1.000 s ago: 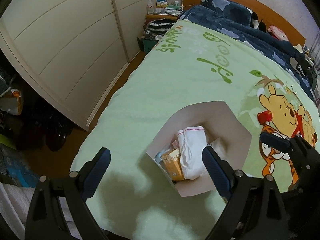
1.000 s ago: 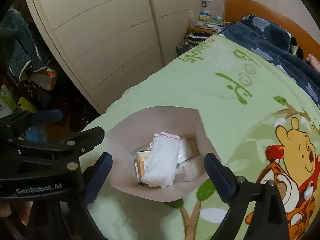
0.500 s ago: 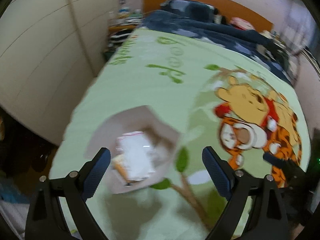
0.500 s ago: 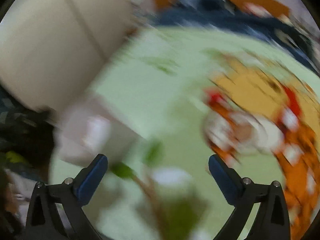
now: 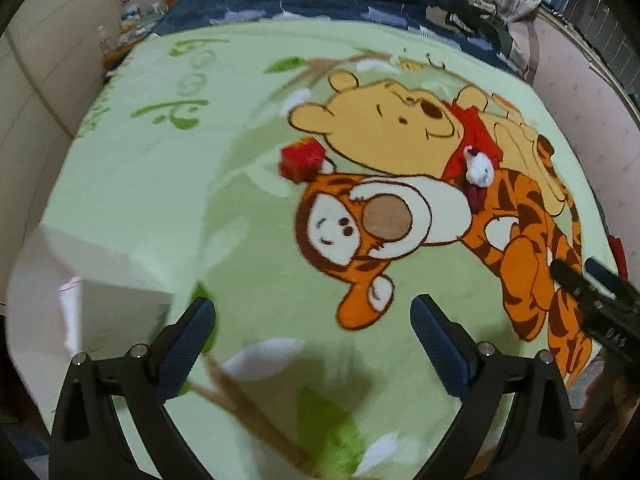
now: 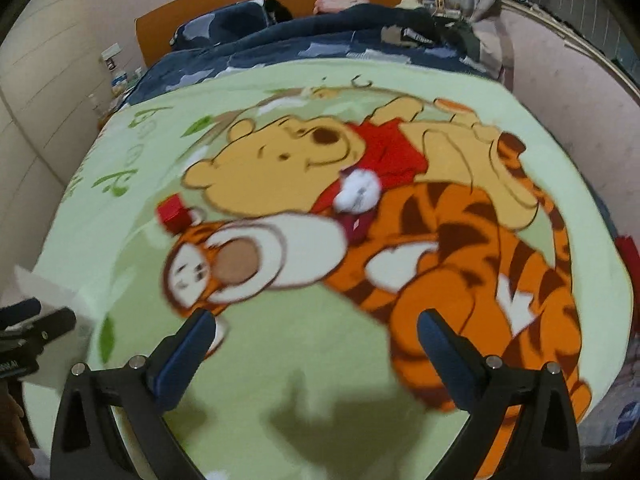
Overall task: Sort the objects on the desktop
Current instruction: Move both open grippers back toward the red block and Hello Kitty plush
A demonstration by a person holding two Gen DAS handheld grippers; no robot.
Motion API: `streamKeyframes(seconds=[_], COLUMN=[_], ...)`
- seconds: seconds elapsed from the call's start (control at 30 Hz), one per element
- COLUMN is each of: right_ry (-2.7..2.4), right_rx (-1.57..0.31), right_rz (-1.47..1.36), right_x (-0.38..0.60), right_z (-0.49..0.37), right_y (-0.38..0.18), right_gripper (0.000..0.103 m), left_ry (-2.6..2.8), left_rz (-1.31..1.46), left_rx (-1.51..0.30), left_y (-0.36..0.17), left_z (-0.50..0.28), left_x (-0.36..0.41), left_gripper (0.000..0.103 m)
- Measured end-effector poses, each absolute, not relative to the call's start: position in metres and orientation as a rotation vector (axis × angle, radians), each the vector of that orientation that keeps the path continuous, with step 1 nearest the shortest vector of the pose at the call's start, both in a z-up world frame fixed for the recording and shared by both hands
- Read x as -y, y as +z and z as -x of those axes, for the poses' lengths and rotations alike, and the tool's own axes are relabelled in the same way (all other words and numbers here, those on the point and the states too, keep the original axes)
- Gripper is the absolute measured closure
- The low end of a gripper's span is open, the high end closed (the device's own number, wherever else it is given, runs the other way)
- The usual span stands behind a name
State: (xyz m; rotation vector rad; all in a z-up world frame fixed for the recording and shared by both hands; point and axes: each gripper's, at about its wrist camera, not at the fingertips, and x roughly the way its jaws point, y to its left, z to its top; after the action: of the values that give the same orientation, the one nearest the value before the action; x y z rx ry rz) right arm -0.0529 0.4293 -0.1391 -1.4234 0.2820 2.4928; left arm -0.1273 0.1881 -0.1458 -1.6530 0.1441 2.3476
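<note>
Lying on the blanket [image 5: 132,208]: red box [image 5: 301,159], white fluffy toy [image 5: 479,168].

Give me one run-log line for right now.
left gripper: open, empty | right gripper: open, empty | red box, white bundle: loose on blanket | paper bag: left edge

place: I'm in a home bedroom
evidence: bed with cartoon blanket [image 5: 168,184], navy duvet [image 6: 280,48], wooden headboard [image 6: 224,4], wardrobe doors [image 5: 28,92]
</note>
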Motion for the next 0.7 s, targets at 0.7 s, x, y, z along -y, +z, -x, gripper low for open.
streamKeyframes(seconds=[0.7], right_ry=[2.549], right_rx=[-0.237], right_rz=[1.397], right_x=[-0.507], right_z=[0.230], right_y=[-0.275], right_gripper=[0.008], left_ry=[2.372], left_rz=[1.610], left_rx=[-0.329], left_y=[-0.261], left_z=[0.248], left_x=[-0.258], left_gripper=[0.004])
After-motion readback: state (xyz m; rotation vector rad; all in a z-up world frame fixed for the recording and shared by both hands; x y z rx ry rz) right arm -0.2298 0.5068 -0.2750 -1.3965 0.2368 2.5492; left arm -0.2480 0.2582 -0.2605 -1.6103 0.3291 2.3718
